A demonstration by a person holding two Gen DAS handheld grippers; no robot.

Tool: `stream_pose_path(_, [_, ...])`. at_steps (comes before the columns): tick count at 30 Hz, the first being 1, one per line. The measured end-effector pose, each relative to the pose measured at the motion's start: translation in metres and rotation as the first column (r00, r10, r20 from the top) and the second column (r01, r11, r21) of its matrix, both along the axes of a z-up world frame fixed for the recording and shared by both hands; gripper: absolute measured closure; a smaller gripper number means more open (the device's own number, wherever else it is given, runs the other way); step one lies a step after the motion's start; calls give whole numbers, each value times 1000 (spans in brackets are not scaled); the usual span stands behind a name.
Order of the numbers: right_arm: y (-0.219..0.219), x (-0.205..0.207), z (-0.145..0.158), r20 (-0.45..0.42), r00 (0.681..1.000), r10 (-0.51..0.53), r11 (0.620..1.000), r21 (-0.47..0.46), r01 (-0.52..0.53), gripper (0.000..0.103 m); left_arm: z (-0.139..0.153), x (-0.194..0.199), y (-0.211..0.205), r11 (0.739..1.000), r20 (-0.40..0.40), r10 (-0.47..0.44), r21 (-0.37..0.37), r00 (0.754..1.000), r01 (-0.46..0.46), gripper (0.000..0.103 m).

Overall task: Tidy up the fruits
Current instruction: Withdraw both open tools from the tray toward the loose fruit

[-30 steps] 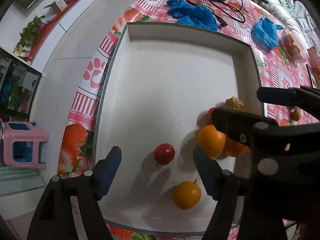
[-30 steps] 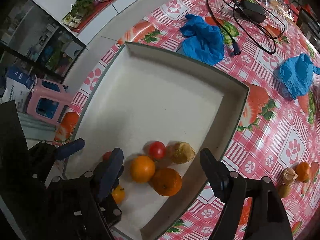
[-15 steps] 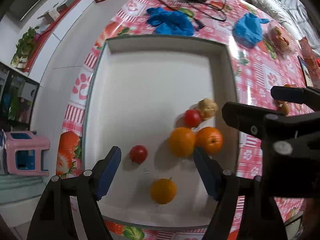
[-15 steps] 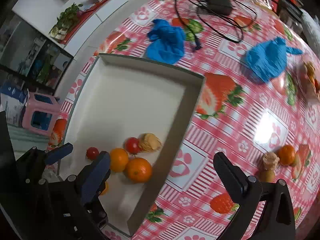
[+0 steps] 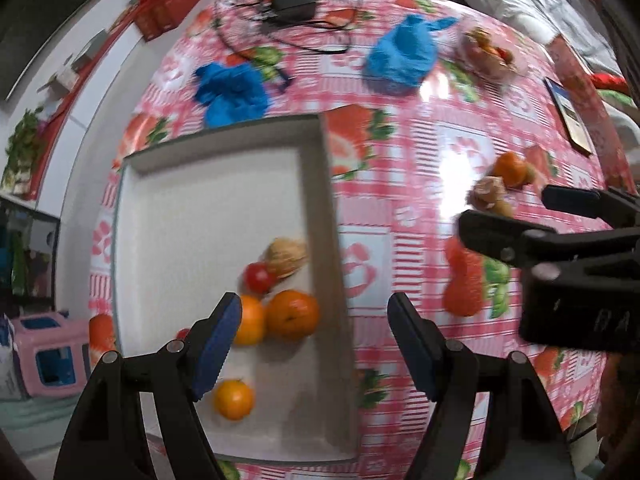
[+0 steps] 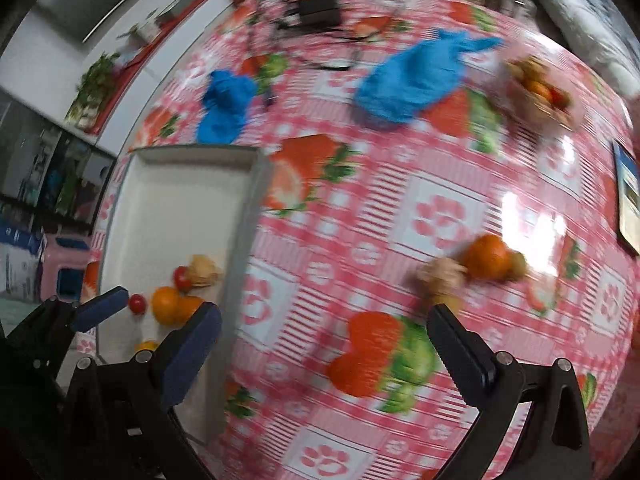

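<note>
- Left wrist view: left claw [image 5: 314,344] spread wide and empty, hanging above the near right part of the white tray [image 5: 320,216].
- Just ahead of its left finger, inside the tray: two oranges [image 5: 292,314] side by side, a red tomato [image 5: 258,277] and a pale walnut-like fruit [image 5: 286,257] behind them; a yellow-orange fruit [image 5: 233,399] nearer, under the left finger.
- Fruits gathered close to the right wall of the tray, probably because dropped in from that side.
- Far to the right of this claw, on the table [image 5: 400,208]: one more orange [image 5: 510,169] with pale fruits beside it, right in front of the other claw.
- Right wrist view: right claw [image 6: 324,332] also wide and empty, over the bare table, tray well to its left.
- Ahead and slightly right of the claw: the loose orange [image 6: 489,257], touching a pale fruit [image 6: 442,274] on its left; picture blurred, so smaller pieces hard to tell.
- Probably opened wide to take one of these next and bring it to the tray.
</note>
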State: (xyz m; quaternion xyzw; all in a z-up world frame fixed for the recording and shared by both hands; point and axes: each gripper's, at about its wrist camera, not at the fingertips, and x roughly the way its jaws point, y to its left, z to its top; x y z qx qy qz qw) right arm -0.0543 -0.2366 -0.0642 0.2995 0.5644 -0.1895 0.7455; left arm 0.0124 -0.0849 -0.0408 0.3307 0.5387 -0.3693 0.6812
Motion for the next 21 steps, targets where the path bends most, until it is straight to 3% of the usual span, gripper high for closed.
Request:
stream_pose_path(4, [-30,-52,-6,-28,990,-136,991,-7,136,0,3,-12,-26,999,-80,-16,-32,997,14,24])
stream_pose_path(9, [-59,-119,-44,-165,949,-268,962,11,274,0,-10,-39,-63,994,-71,-107,-26,992,105,24])
stream_pose_path(18, [-49,-159,-86,-278,927,-250,964,20,266,0,-42,-69,-113,986,-133,-164,-29,978,161,25])
stream_pose_path(21, [-45,-161,-86,-270,932,-240,968,1,250,0,-50,-76,-125,986,-164,-169,-28,972,167,33])
